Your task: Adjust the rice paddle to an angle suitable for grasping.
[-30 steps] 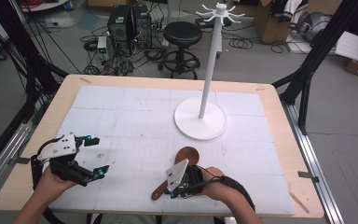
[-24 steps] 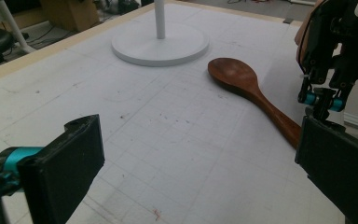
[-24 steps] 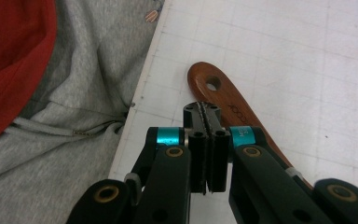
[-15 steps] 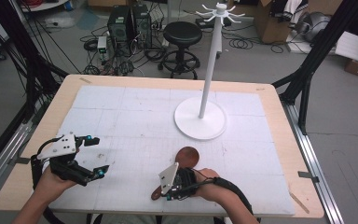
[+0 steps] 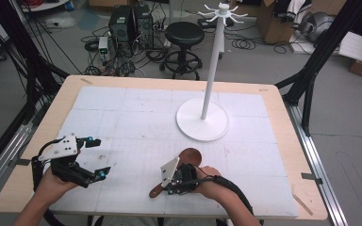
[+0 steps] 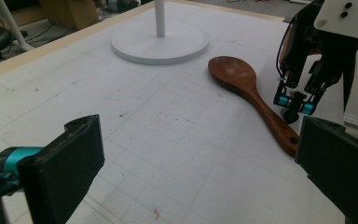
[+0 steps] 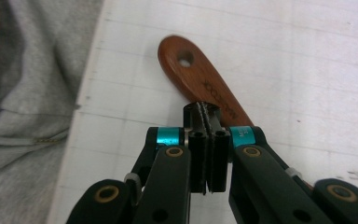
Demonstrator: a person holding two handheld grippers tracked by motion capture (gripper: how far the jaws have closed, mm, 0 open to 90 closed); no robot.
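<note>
Low in the middle of the high view, my right hand-held gripper (image 5: 185,175) sits over the handle of the wooden spoon (image 5: 188,157), which lies flat on the bench (image 5: 122,108) with its bowl toward the white stand (image 5: 202,120). Its jaws are pressed together with nothing between them, the tips just above the handle in the right gripper view, likely lining up for a pick. The handle end has a hole, probably for hanging on the stand's hooks. Dark lettering is stamped along the handle, too blurred to read. My left hand-held gripper (image 5: 99,157) waits with jaws wide apart at lower left, out of the way.
</note>
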